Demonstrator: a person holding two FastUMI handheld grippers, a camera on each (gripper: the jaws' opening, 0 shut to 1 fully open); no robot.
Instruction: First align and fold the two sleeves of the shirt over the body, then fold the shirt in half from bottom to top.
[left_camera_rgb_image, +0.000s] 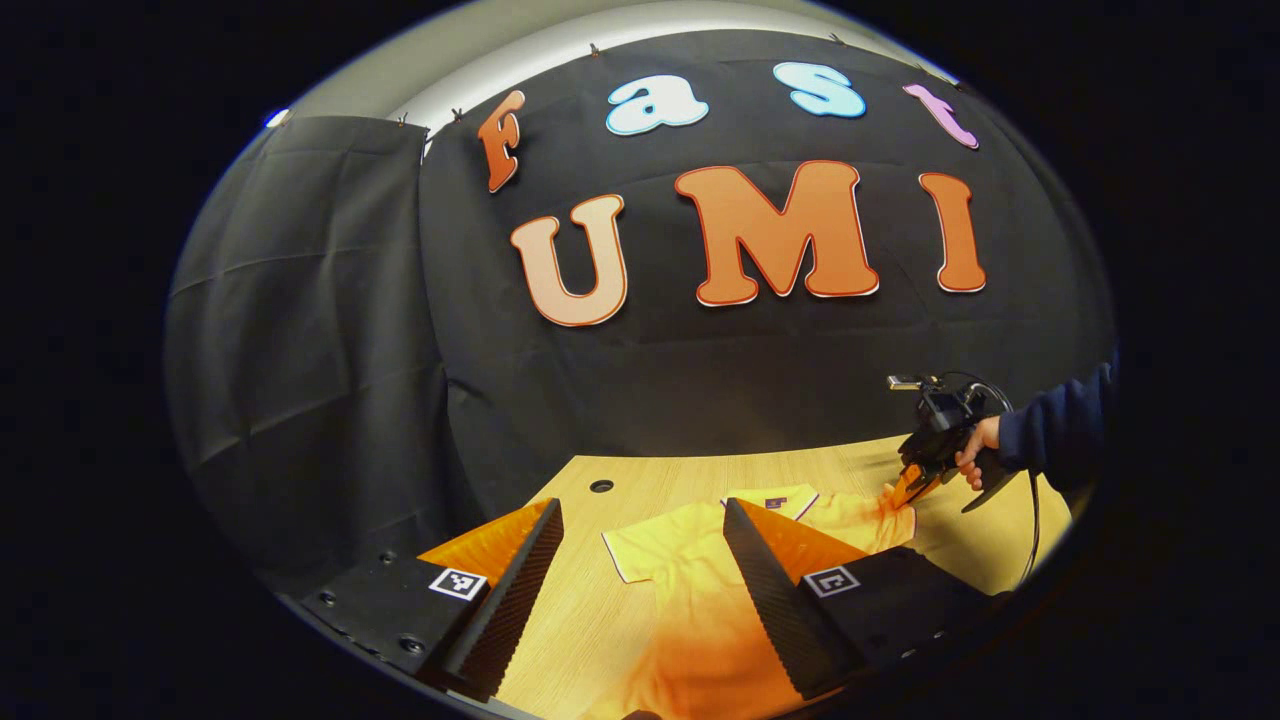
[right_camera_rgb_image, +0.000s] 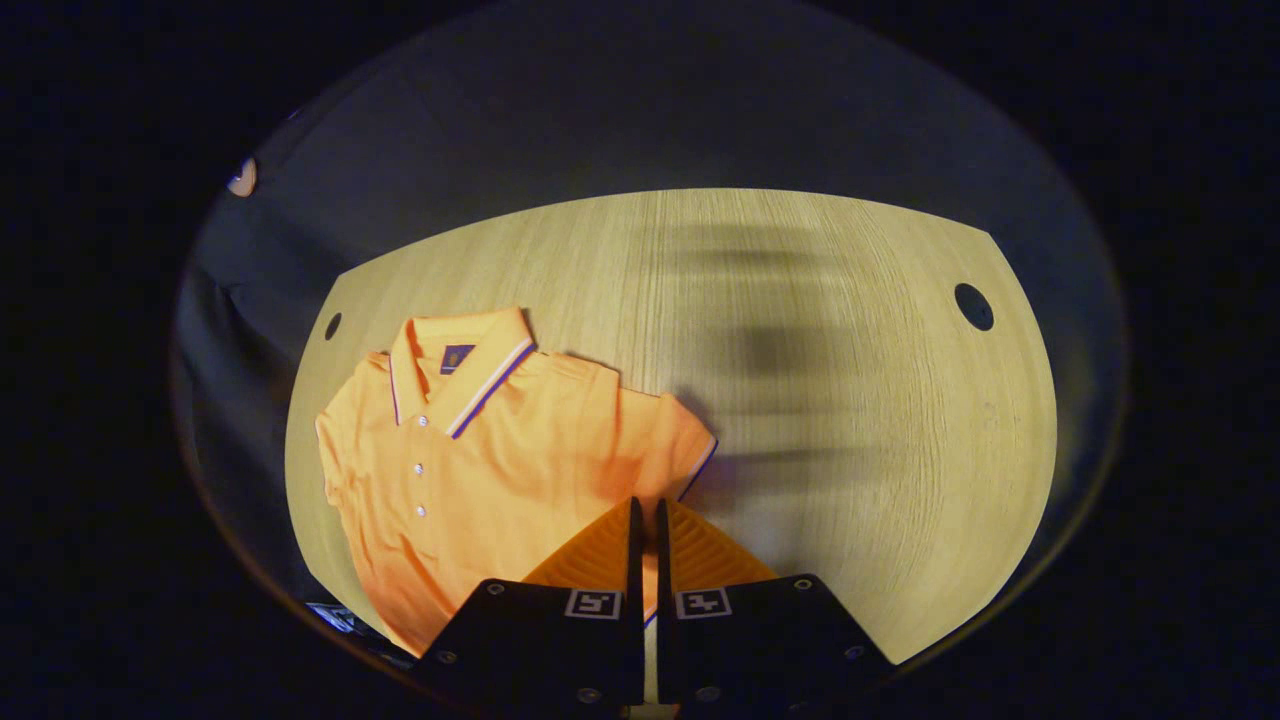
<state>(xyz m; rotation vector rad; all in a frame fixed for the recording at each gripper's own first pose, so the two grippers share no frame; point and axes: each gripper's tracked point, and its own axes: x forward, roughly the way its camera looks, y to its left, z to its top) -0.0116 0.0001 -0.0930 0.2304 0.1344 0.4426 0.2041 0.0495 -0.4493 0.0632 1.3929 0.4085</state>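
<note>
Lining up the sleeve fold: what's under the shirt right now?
The bare wooden table lies under the orange shirt. Anything beneath the fabric is covered. The right gripper is at its sleeve.

Orange shirt (right_camera_rgb_image: 500, 460), purple-white trimmed collar (right_camera_rgb_image: 470, 375)

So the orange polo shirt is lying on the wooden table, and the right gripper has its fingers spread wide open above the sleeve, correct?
Not quite. The right gripper has its fingers nearly closed together at the sleeve's edge, not spread wide, as the right gripper view shows. The orange polo shirt does lie on the wooden table.
</note>
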